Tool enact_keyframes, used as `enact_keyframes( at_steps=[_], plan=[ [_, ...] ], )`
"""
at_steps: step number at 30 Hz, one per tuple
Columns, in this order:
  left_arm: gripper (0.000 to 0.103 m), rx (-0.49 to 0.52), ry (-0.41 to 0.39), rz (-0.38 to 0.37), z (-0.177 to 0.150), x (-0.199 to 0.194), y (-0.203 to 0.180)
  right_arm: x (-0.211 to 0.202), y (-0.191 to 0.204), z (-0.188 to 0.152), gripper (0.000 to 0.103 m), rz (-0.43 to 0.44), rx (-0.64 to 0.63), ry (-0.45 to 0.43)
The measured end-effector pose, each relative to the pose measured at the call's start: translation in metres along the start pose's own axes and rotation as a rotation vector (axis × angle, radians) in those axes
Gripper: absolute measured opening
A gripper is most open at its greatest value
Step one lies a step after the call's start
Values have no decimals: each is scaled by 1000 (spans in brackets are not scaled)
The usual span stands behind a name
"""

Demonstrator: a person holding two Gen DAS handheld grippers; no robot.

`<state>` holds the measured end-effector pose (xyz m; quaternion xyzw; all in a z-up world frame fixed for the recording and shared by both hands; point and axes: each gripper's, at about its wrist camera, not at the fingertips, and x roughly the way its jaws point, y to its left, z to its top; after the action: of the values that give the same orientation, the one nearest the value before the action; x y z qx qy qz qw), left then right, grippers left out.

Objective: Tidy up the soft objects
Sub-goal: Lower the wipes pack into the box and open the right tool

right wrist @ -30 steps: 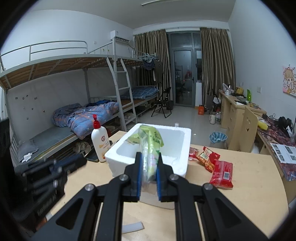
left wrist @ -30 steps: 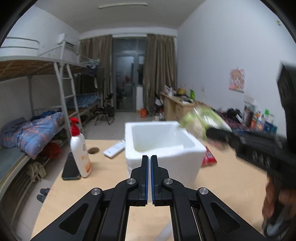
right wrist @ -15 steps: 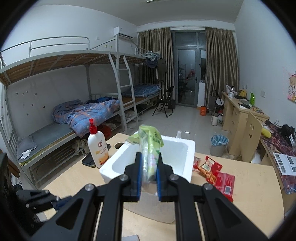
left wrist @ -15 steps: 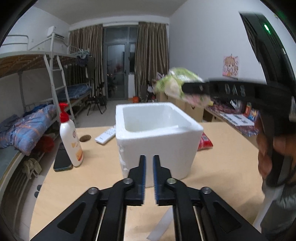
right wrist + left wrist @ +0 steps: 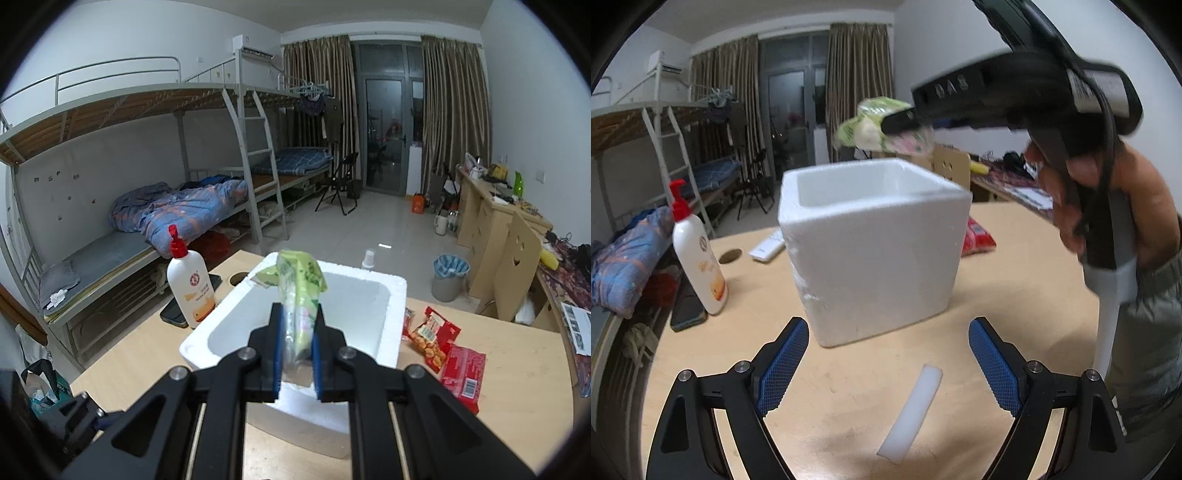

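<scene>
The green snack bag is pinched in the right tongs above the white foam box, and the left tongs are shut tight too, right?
Not quite. The left tongs are wide open and empty, as the left wrist view shows. The right tongs do pinch the green snack bag above the white foam box.

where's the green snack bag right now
The green snack bag is pinched in the right claw, held above the open white foam box.

box [image 5: 875, 254] on table [image 5: 1015, 295] | bottle [image 5: 698, 254] left | packets [image 5: 447, 347] right
</scene>
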<state>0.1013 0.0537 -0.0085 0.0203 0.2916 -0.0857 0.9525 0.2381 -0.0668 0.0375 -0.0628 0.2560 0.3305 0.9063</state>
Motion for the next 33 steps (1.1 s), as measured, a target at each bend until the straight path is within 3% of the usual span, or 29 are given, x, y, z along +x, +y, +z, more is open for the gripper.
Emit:
enact_keyframes(
  at_steps=[10, 17, 25, 28, 30, 32, 33],
  plan=[
    [89, 55, 164, -5, -19, 43, -1, 20, -8, 3, 16, 16, 4, 50],
    [89, 107, 220, -6, -28, 60, -6, 36, -14, 8, 16, 41, 12, 91],
    [89, 167, 271, -59, -34, 66, -11, 54, -20, 9, 16, 65, 18, 143],
    [88, 177, 282, -64, -37, 68, -13, 59, -22, 8, 21, 60, 23, 160],
    [87, 179, 286, -61, -38, 70, -13, 60, -24, 7, 31, 48, 23, 163],
    [82, 181, 290, -59, -39, 71, -13, 60, -25, 7, 48, 46, 21, 159],
    [80, 182, 294, -61, -39, 72, -14, 59, -25, 8, 50, 48, 22, 154]
  ],
)
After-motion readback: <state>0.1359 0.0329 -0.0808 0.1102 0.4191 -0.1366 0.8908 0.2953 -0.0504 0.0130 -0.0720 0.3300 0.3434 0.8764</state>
